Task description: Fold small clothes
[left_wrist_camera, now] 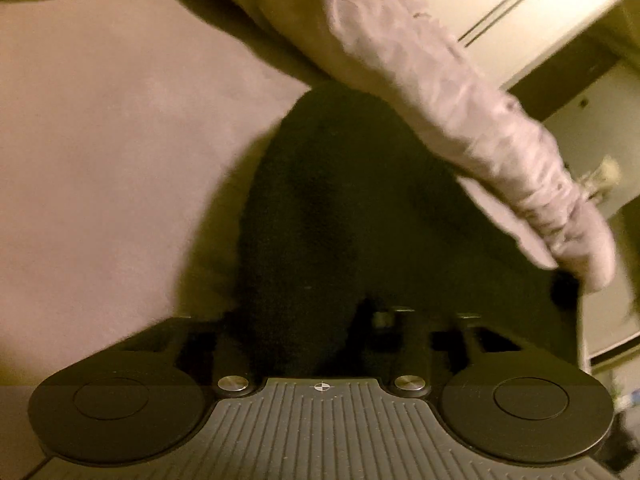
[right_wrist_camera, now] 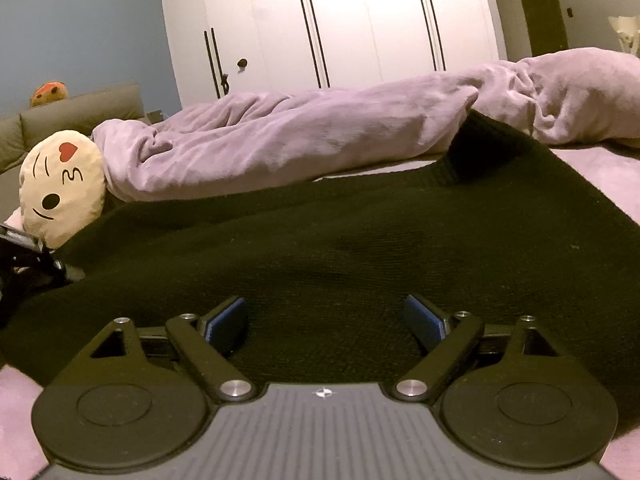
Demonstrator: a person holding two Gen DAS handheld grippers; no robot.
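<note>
A black knit garment (right_wrist_camera: 360,240) lies spread on a mauve bed sheet (right_wrist_camera: 600,172), with one fold standing up at its far side. My right gripper (right_wrist_camera: 324,320) is open, its blue-padded fingers (right_wrist_camera: 226,320) resting on the near part of the garment. In the left wrist view the same garment (left_wrist_camera: 340,208) hangs dark and blurred in front of my left gripper (left_wrist_camera: 320,320), whose fingers are close together with the cloth between them. The left gripper also shows at the left edge of the right wrist view (right_wrist_camera: 24,256).
A rumpled mauve blanket (right_wrist_camera: 320,132) lies along the far side of the bed. A round cream emoji pillow (right_wrist_camera: 60,184) sits at the left, beside a grey sofa (right_wrist_camera: 80,112). White wardrobe doors (right_wrist_camera: 340,20) stand behind.
</note>
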